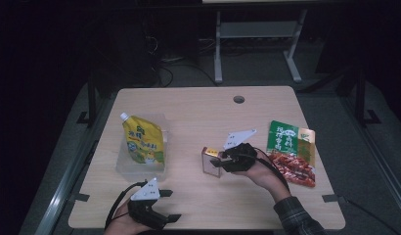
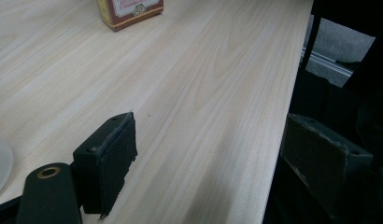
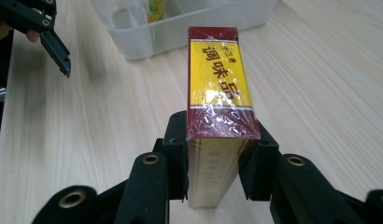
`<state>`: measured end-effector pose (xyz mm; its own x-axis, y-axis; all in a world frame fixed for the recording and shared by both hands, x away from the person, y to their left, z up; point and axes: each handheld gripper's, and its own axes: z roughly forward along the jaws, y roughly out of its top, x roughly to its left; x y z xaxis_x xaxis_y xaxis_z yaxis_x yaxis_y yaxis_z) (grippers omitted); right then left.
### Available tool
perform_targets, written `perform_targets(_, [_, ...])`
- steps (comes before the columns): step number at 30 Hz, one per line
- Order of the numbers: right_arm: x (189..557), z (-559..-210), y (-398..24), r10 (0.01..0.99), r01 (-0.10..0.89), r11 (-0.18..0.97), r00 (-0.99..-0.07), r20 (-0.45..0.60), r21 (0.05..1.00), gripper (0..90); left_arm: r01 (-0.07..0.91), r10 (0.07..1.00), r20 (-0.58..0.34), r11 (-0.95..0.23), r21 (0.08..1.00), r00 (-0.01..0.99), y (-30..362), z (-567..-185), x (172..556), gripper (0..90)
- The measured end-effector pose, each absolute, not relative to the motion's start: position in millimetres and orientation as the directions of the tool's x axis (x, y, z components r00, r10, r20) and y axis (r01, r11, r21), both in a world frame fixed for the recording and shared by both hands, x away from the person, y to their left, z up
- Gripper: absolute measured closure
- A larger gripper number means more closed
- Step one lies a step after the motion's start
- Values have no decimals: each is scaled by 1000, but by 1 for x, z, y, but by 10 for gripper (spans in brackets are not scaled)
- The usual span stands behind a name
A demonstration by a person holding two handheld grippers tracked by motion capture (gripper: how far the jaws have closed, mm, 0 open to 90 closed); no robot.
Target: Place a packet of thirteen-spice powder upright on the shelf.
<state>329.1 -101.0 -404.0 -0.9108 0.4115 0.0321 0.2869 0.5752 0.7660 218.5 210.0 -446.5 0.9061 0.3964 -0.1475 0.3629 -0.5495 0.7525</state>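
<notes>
**Right gripper clamps one box; three items plus one tub on counter**

One red-and-yellow cardboard seasoning box mid-counter, pinched between right gripper fingers. Left gripper fingers wide, nothing between, near front edge. One clear plastic tub holding one yellow spouted pouch. One green-and-red snack bag at right.

One box, two pouches, one tub
</notes>
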Motion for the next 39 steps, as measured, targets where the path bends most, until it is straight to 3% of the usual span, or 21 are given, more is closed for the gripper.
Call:
perform_targets(20, [328, -373, -83, 311, 207, 557, -950, 29, 804, 677, 351, 374, -151, -555, 754, 915, 200, -451, 217, 178])
perform_targets(39, [330, -342, -28, 187, 105, 549, -982, 0, 829, 677, 351, 369, -151, -565, 747, 917, 200, -452, 217, 178])
